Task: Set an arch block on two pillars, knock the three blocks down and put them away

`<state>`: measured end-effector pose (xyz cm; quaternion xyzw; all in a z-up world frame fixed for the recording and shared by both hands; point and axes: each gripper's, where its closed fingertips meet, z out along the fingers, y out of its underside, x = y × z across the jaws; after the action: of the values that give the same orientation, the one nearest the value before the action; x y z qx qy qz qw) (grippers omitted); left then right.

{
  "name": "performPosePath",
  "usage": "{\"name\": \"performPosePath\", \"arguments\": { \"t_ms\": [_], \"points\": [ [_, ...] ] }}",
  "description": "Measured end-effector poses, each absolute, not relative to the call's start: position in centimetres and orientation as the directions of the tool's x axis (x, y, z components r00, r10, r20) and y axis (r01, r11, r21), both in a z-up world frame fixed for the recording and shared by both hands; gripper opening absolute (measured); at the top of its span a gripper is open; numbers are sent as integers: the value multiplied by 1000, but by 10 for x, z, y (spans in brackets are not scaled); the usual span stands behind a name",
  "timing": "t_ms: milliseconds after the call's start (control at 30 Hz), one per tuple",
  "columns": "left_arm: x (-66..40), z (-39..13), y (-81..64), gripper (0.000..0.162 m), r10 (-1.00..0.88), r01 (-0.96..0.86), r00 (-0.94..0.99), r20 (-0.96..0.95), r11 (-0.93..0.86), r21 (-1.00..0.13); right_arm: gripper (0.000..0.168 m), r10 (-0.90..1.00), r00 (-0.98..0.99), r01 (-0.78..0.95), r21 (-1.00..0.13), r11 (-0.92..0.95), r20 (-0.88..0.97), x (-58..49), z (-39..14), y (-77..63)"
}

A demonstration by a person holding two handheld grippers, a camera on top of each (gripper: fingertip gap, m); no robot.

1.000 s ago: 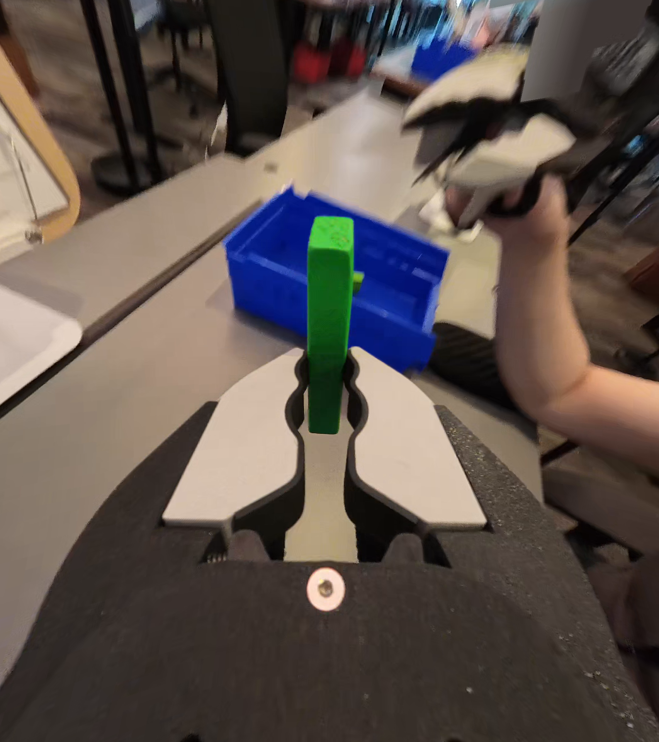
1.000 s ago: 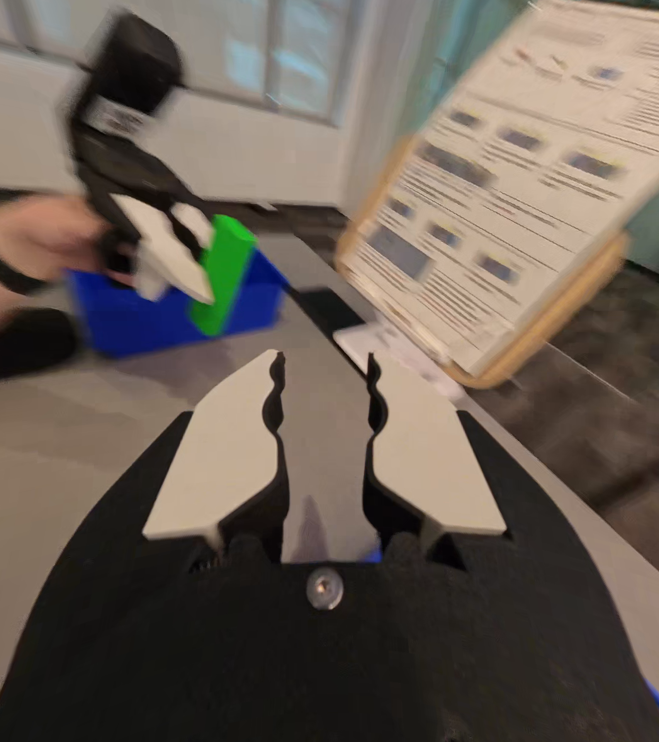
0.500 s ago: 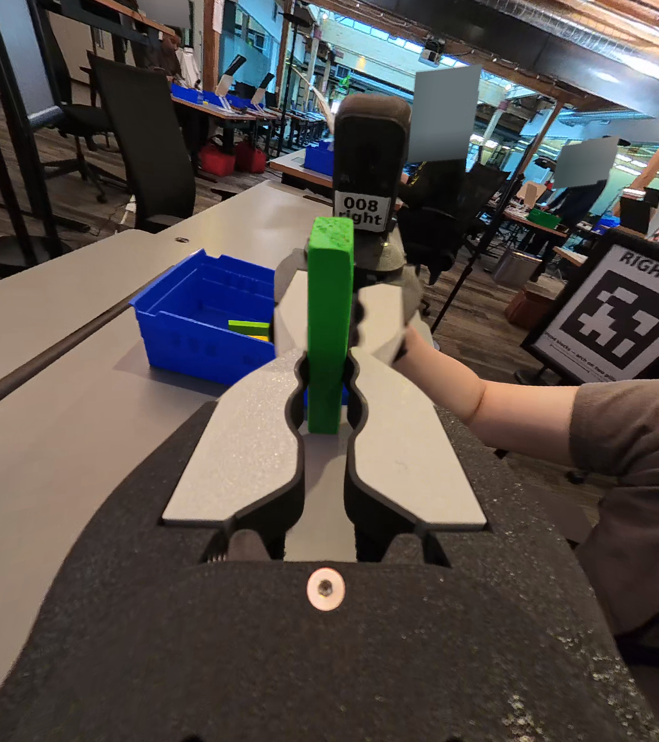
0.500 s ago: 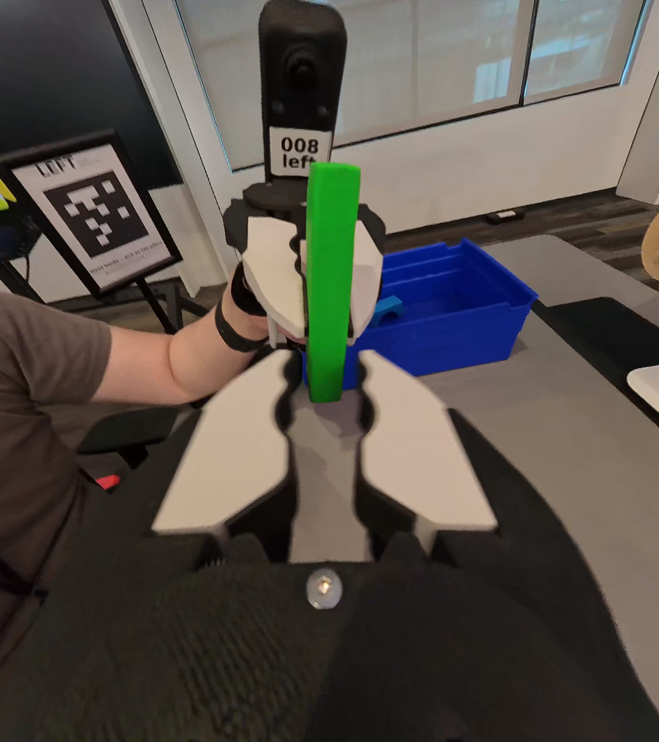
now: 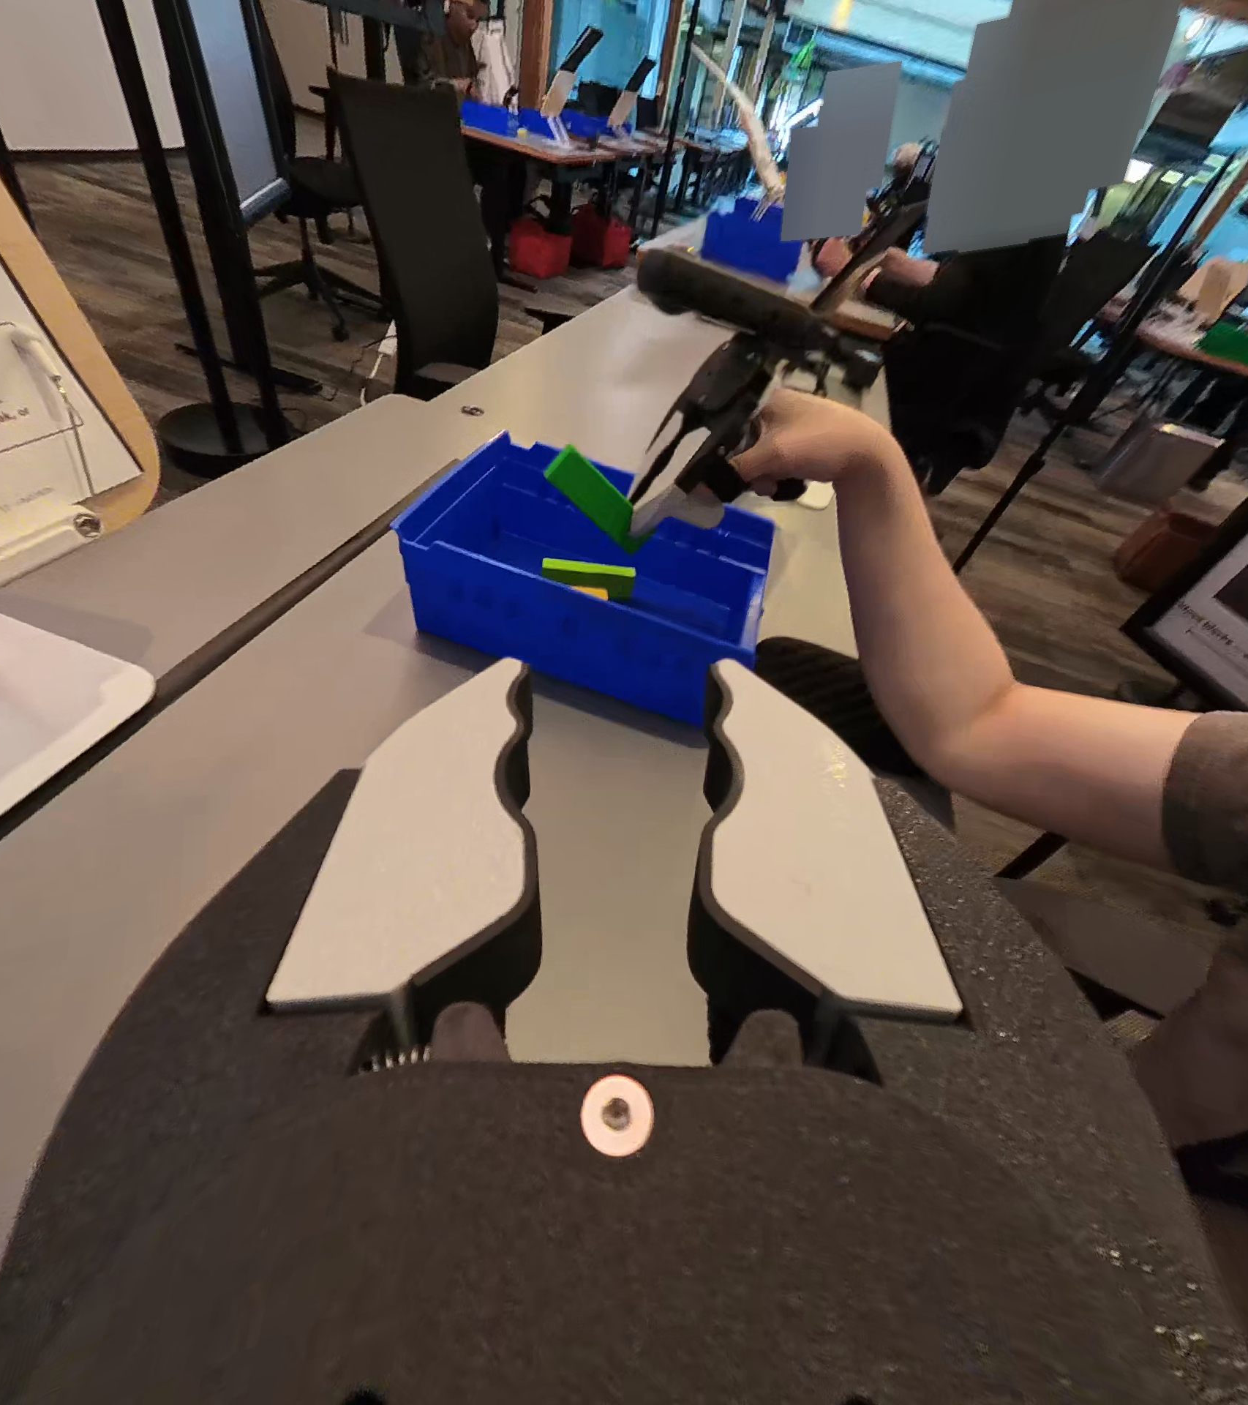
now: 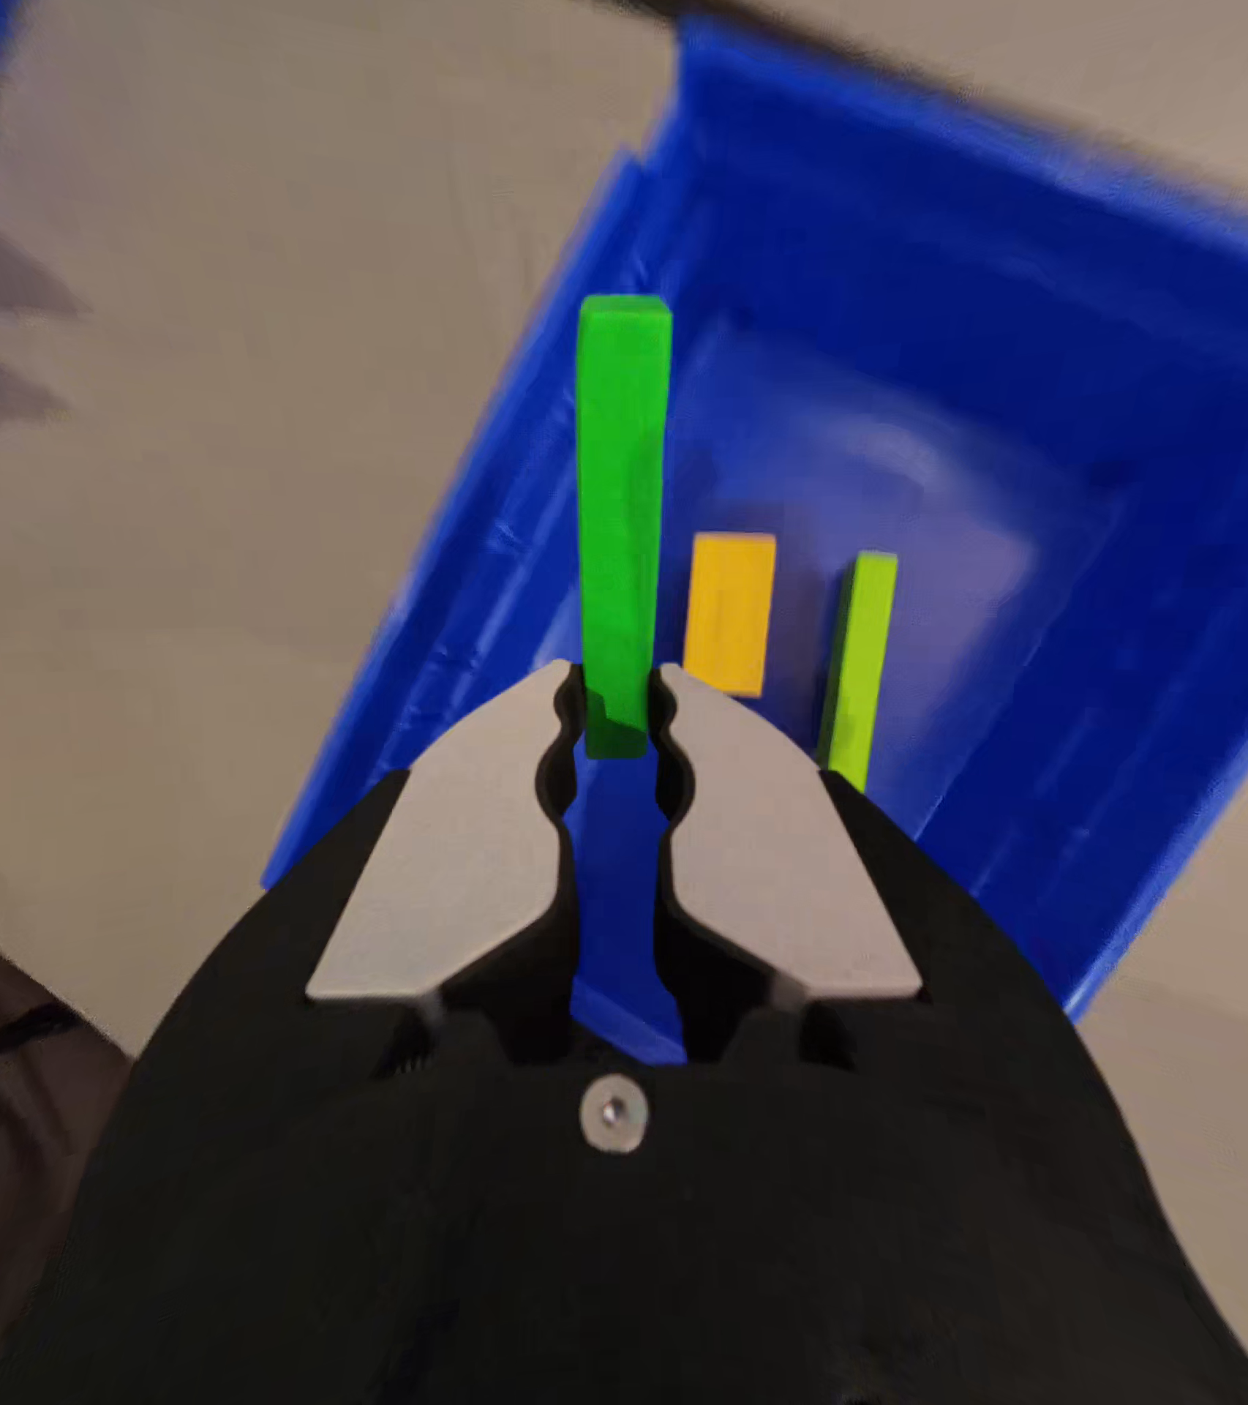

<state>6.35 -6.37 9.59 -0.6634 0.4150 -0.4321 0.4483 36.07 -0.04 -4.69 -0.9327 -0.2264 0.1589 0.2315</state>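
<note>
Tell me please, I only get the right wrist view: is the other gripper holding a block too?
Observer: No. The left gripper is open and empty, short of the blue plastic bin.
Operator: Is mine lying inside?
Observer: No. Seen from the side, the long flat green block hangs tilted over the bin, clamped in the right gripper.
Operator: What else is nearby?
Observer: A white stand base sits on the grey table, left of the bin.
</note>
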Motion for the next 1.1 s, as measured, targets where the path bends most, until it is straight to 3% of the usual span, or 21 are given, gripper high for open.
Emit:
{"name": "performPosePath", "arguments": {
  "t_ms": [67,200,700,800,900,1000,1100],
  "points": [
    [63,93,-65,41,-940,-201,300,163,-230,-952,17,460,858,350,-396,-849,-228,372,-74,-2],
    [67,86,-70,40,-946,-264,306,110,-195,-945,17,379,924,360,-237,-902,-40,413,-106,2],
    [62,78,-66,40,-935,-335,351,53,-178,-925,24,338,941,333,-101,-937,-34,415,-132,-2],
    [44,86,-59,41,-913,-334,408,19,-169,-927,27,342,940,334,-222,-916,2,419,-104,4],
    [5,99,-41,42,-825,-334,561,-66,-153,-930,28,339,936,343,-461,-818,94,429,-51,16],
    [-39,120,-30,49,-714,-294,687,-132,-107,-950,32,265,921,387,-726,-568,284,451,19,30],
    [-74,139,-29,49,-634,-224,762,-135,-61,-973,49,224,942,316,-884,-346,249,458,63,24]
  ]
}}
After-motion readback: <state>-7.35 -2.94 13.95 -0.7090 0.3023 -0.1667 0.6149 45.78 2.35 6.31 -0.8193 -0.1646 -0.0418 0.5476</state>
